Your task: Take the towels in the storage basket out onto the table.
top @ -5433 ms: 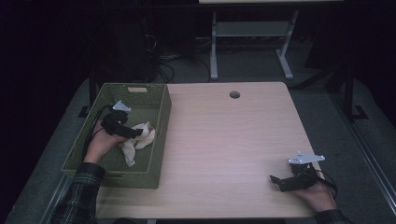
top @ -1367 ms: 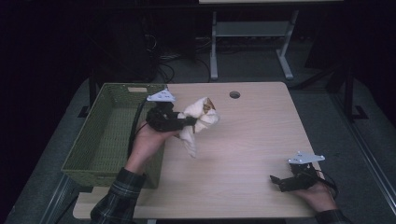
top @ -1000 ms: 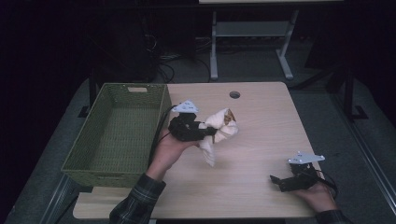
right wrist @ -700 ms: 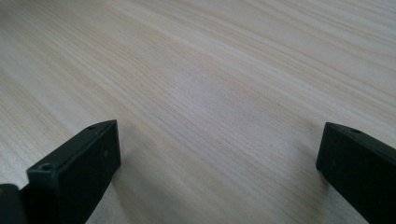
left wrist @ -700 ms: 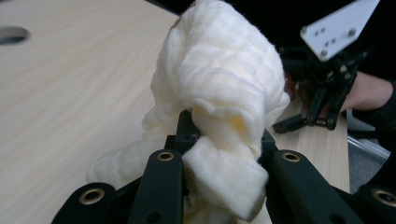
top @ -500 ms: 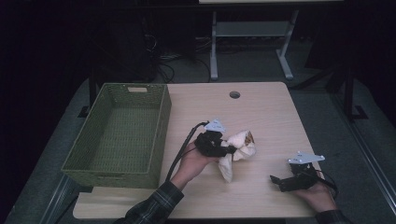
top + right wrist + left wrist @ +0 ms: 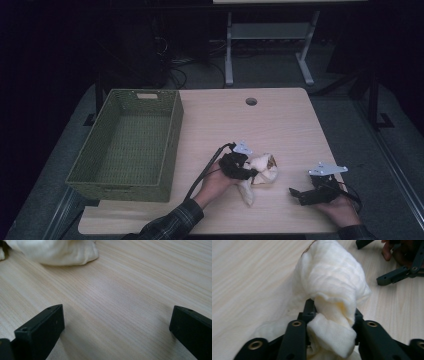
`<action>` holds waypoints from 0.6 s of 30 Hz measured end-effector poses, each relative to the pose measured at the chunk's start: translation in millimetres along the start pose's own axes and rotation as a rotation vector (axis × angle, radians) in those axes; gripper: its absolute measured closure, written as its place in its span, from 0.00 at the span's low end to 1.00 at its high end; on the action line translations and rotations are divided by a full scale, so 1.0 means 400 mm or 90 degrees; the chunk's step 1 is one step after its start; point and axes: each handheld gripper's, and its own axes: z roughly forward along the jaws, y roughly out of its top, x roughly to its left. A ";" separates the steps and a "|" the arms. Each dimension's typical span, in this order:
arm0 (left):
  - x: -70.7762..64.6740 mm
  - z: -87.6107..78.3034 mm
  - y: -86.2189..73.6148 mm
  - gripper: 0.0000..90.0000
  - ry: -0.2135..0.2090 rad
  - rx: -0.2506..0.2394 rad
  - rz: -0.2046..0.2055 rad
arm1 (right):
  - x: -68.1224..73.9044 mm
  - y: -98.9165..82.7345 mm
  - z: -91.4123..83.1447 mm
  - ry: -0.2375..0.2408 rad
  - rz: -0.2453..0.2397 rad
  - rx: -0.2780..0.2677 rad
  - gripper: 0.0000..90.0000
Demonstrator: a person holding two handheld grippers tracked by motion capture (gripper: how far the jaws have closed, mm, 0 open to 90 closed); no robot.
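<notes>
Cloth (image 7: 260, 172) on the table (image 7: 280, 125), left gripper (image 7: 250, 173) loosening, jaws just opening around it, right gripper (image 7: 300, 192) spread, near right.

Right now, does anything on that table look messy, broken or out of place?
Nothing broken or spilled. The cream cloth lies crumpled on the table beside the green basket, bunched between the left gripper jaws, which have just been opening.

Left hand (image 7: 216, 181) reaches in from the bottom edge, forearm slanted up-right, left gripper (image 7: 252, 173) low over the table, jaws just been opening with cloth (image 7: 332, 302) bunched between them. Right hand (image 7: 339, 206) rests near the right edge, right gripper (image 7: 292, 192) pointing left, jaws spread wide, nothing between.
</notes>
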 end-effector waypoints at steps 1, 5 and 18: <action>0.000 0.000 0.000 0.59 0.003 0.007 0.006 | 0.000 0.000 0.000 0.000 0.000 0.000 0.00; -0.005 -0.029 0.007 0.43 0.017 -0.013 0.012 | 0.000 0.000 0.000 -0.001 0.001 -0.001 0.00; -0.021 -0.144 -0.032 0.37 0.042 -0.035 0.017 | 0.000 0.000 0.000 0.000 0.000 0.000 0.00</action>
